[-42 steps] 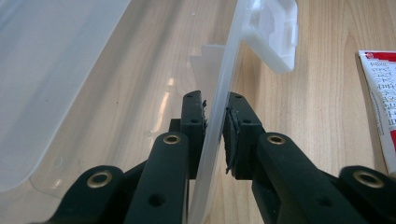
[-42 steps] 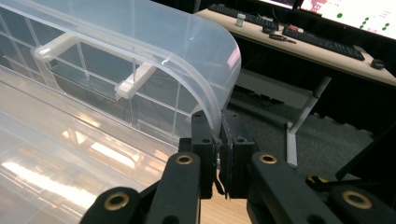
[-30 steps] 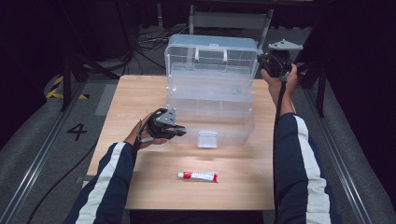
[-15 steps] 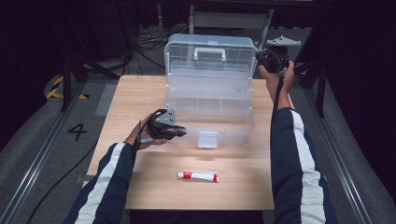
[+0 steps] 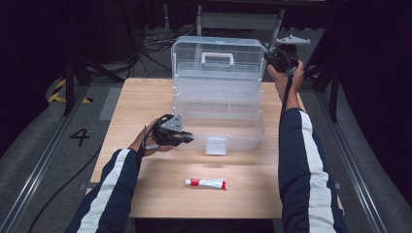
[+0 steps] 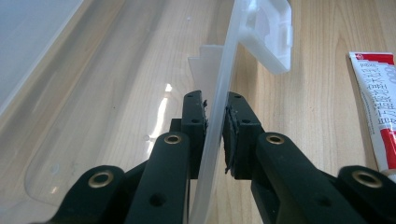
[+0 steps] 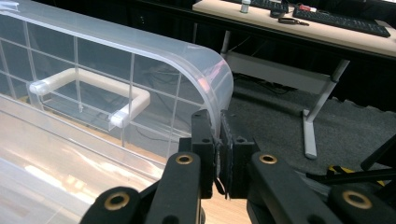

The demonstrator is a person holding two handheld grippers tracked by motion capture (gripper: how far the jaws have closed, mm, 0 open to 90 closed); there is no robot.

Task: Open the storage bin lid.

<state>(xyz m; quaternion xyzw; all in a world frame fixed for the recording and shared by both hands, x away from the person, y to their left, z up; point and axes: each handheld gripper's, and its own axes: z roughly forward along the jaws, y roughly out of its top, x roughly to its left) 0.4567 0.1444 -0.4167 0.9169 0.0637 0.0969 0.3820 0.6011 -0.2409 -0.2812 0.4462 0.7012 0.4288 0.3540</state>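
The clear plastic organizer box [image 5: 218, 104] sits at the middle-to-back of the wooden table [image 5: 141, 97], its lid [image 5: 218, 60] swung up and standing near upright, white handle [image 5: 217, 57] facing the person. The left gripper [image 5: 187, 138] is clamped on the front wall of the box's base; in the left gripper view its jaws sit nearly closed, pads pinching the thin clear wall [image 6: 215, 126], with the white latch [image 6: 266, 35] just ahead. The right gripper [image 5: 272, 57] is closed on the lid's rounded top corner [image 7: 215, 88], pads tight on the rim. A red-and-white tube [image 5: 206, 183] lies on the table near the front edge, well apart from the box.

Risks: the lid grip is on a curved, slick corner, so the pads could slide off and the lid could drop shut or flop back. Pushing the lid too far could strain the hinge or tip the light box rearward if the left pinch slips. A hard squeeze may also flex the thin wall.

Versus the earlier frame: the lid stands more upright and the right gripper has shifted sideways with it. Left gripper, box base and tube look unchanged.
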